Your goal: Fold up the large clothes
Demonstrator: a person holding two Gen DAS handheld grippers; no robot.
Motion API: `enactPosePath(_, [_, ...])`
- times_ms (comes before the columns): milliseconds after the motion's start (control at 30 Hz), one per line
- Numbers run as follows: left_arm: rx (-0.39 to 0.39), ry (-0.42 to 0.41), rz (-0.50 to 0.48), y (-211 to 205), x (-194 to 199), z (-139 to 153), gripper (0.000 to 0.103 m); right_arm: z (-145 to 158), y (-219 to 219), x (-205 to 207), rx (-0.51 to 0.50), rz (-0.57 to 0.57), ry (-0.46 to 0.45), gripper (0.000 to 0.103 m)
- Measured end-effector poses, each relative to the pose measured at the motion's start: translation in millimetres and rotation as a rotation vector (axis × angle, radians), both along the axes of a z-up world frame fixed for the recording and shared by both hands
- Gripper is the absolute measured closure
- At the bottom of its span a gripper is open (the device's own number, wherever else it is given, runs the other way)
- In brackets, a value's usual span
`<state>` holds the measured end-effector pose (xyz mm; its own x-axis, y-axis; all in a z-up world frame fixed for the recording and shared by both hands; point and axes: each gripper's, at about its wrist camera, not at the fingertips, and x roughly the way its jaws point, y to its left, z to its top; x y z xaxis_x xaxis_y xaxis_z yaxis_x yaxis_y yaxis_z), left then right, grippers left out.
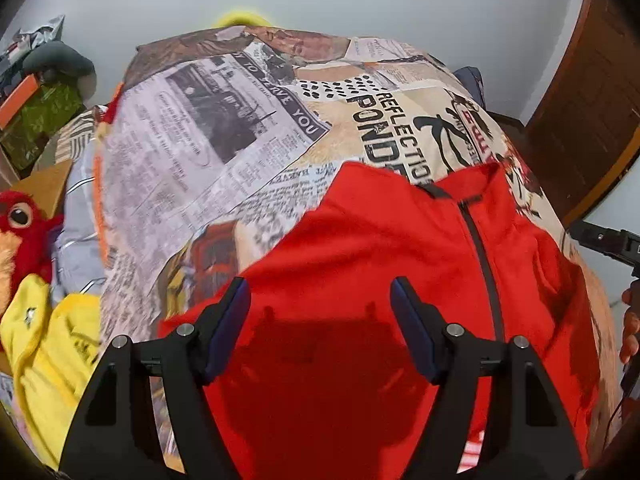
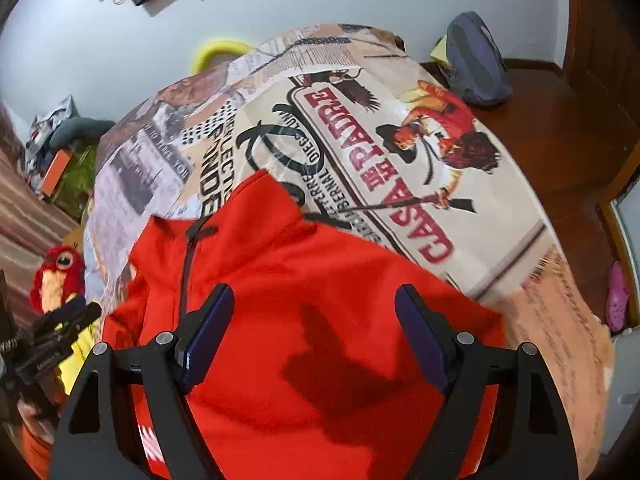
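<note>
Red jacket [image 1: 360,264] flat on bed [image 1: 200,152], zip running away; both grippers [image 1: 320,328] [image 2: 314,332] above, fingers spread, empty.

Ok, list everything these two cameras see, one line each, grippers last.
jacket: one, red with dark zip, flat on the bedspread.
bedspread: one, newspaper and poster print, over the bed.
plush bird: one, red, beside the bed.
yellow cloth: one, under the plush bird.
backpack: one, grey-blue, on wooden floor.
pink shoe: one, on the floor by the doorway.
left gripper: black, blue pads, open above the jacket.
right gripper: black, blue pads, open above the jacket.
</note>
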<state>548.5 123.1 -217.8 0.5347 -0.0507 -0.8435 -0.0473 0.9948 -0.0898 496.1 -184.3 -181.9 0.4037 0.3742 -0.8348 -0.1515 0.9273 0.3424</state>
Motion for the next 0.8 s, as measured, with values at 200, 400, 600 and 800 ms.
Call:
enactPosePath(200, [-0.102,0.008,0.025,4.6,45.3,-20.0,0.032,-8.9,21.8,36.2,0.048,0.007,0.020,0.023])
enactPosePath(400, [-0.221,0.024,0.097,17.5,73.3,-44.5,0.032,-26.7,52.6,61.0,0.005,0.037,0.021,0.023])
enactPosePath(600, [-0.375,-0.020,0.133,26.8,81.2,-59.7,0.035,-51.8,57.0,61.0,0.041,0.017,0.018,0.029])
enactPosePath(800, [-0.235,-0.030,-0.010,-1.8,77.8,-52.3,0.081,-45.0,56.0,50.0,0.066,0.041,-0.011,0.076])
